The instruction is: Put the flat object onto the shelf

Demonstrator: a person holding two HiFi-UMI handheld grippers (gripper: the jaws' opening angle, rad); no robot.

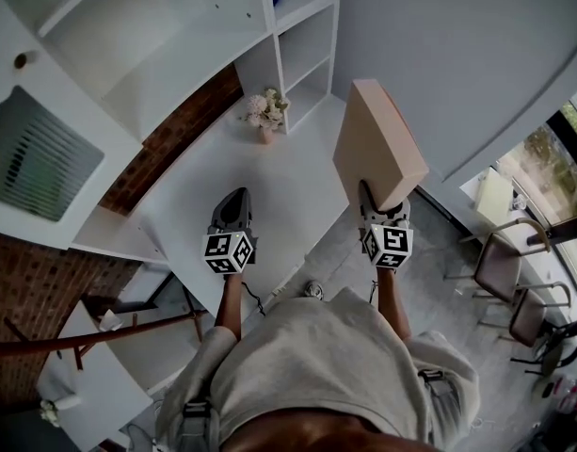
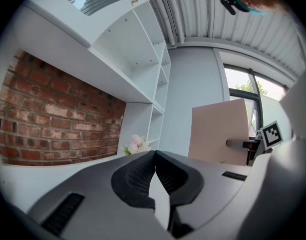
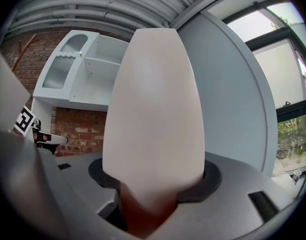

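right claw [image 3: 152,186]: clamped on the lower end of the flat object, jaws spread wide to take its thickness. Gripping at one end leaves the far end free, probably so it can lead into an opening.
flat object [image 1: 378,144]: tan, slab-like box held in the air, standing up out of the right claw and leaning away from the person. It hangs above the right edge of the worktop and touches nothing but the claw.
left claw [image 2: 153,170]: jaws together, nothing between them. It hovers over the worktop, well apart from the flat object to its left. It looks kept aside, perhaps spare for steadying.
worktop [image 1: 279,182]: white, bare under both claws.
flowers [image 1: 266,111]: small pot of pale blooms at the worktop's far end, just beside the foot of the shelf. An obstacle to keep the box clear of.
shelf [image 1: 307,59]: white open unit with stacked compartments in the far corner against the plain wall. The lower compartments look empty; a small blue thing sits higher up, too small to identify.
brick wall [image 1: 180,125]: behind the worktop, under the overhanging white cupboards.
stage: carrying, by my reading. The box is not yet on the shelf and needs to travel forward past the flowers.
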